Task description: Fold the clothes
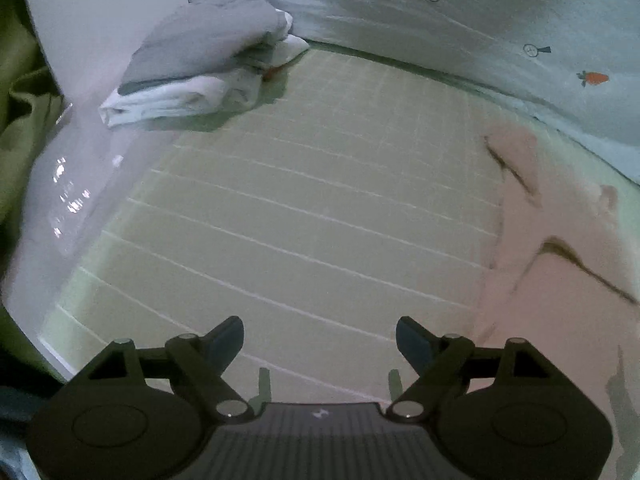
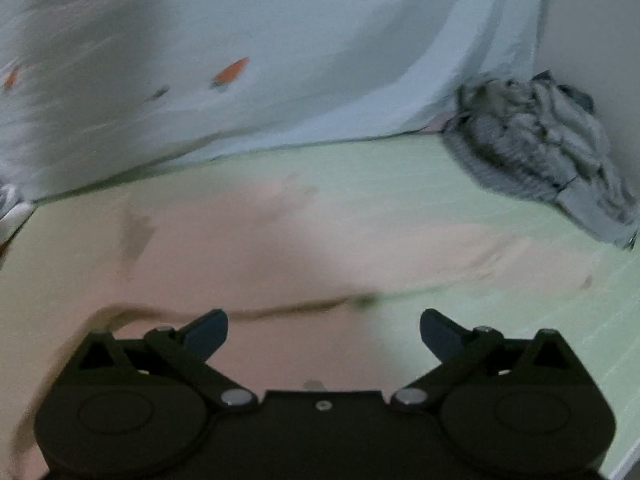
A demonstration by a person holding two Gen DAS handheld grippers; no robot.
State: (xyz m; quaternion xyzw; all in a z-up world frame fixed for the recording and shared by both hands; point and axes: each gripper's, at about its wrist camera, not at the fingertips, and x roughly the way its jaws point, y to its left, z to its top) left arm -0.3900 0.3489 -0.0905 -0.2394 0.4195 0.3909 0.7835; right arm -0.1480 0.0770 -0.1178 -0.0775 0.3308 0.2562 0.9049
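Two wide-open grippers hang over a pale green mat (image 1: pixel 304 208) ruled with thin white lines, which fills the middle of both wrist views. Behind it, along the far edge, a large pale blue sheet (image 1: pixel 460 32) printed with small orange carrots rises like a backdrop; its lower hem meets the mat's far border.

A pink garment (image 2: pixel 256 240) lies spread flat on the mat, with dark creases running across it. In the left wrist view it covers the right side of the mat, from mid-distance to the near edge. In the right wrist view it lies directly under and ahead of the tool, reaching from the left across the centre.

At the far left of the mat sits a stack of folded clothes (image 1: pixel 200 64), grey on top of white, against a white wall. At the far right, in the right wrist view, a crumpled grey knitted garment (image 2: pixel 540 148) lies in a heap near the sheet's hem. A fold of olive green fabric (image 1: pixel 20 92) shows at the left rim.

The left gripper (image 1: pixel 320 340) has its jaws spread far apart and nothing between them, above bare mat just beside the pink cloth. The right gripper (image 2: pixel 324 330) is equally wide and empty, over the pink garment; blur hides whether it touches.
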